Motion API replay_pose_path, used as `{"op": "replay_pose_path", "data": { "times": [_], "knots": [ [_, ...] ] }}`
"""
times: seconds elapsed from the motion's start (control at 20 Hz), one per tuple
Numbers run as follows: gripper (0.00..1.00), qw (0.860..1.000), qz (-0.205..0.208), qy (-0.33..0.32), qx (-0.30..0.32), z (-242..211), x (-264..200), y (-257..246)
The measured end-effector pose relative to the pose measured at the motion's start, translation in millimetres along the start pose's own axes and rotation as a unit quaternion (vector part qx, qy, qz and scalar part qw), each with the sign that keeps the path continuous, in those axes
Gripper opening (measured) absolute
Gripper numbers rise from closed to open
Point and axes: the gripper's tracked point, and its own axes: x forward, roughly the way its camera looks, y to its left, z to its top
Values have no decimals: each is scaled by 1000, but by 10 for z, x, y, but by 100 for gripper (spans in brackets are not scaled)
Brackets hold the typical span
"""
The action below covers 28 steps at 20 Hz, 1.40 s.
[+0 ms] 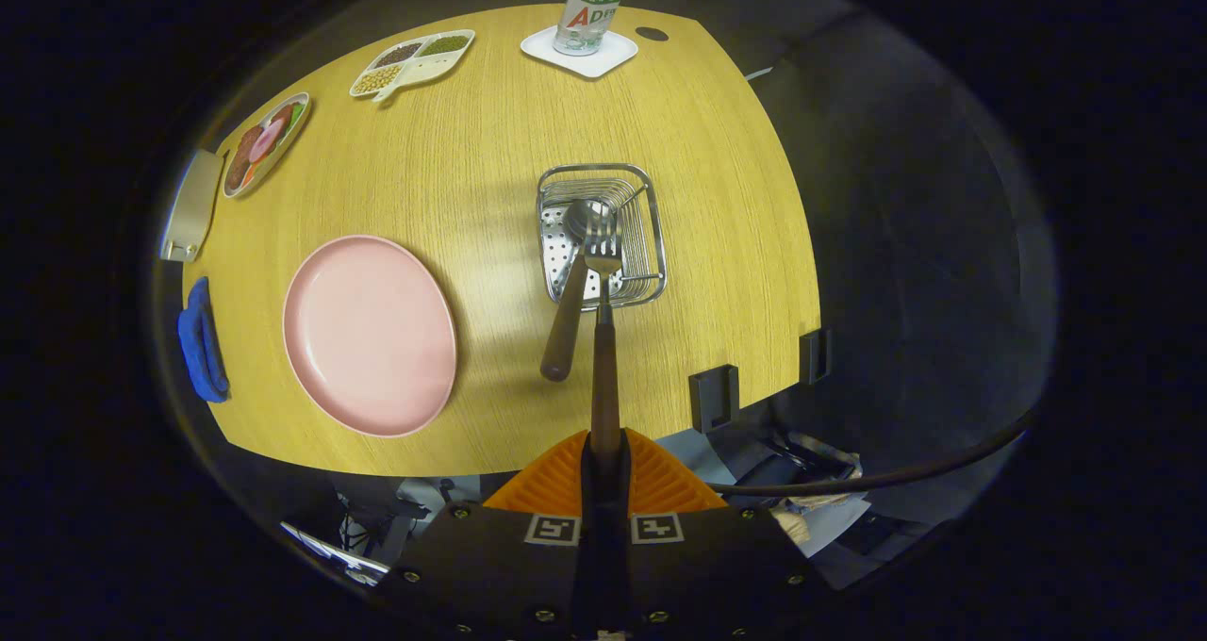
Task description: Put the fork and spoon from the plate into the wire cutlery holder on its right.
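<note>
My gripper (604,452) is shut on the wooden handle of the fork (603,339), high above the table. The fork points ahead, its metal tines over the wire cutlery holder (651,245). The spoon (568,316) stands in the holder, bowl down, its wooden handle leaning out toward me, just left of the fork. The pink plate (368,335) lies bare on the wooden table, to the left of the holder.
Beyond the holder a bottle (589,9) stands on a white coaster (613,57). A divided dish of beans (412,61) and a plate of food (267,141) sit at the far left, with a blue cloth (201,344) at the table's left edge. Black clamps (714,396) grip the near right edge.
</note>
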Motion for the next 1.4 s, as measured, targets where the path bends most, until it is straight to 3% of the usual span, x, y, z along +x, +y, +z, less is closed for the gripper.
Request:
{"op": "replay_pose_path", "data": {
  "times": [0.4,1.4],
  "knots": [
    [15,1000,14,-11,0,187,-144,-13],
    [14,995,-3,-86,41,164,-648,46]
  ]
}}
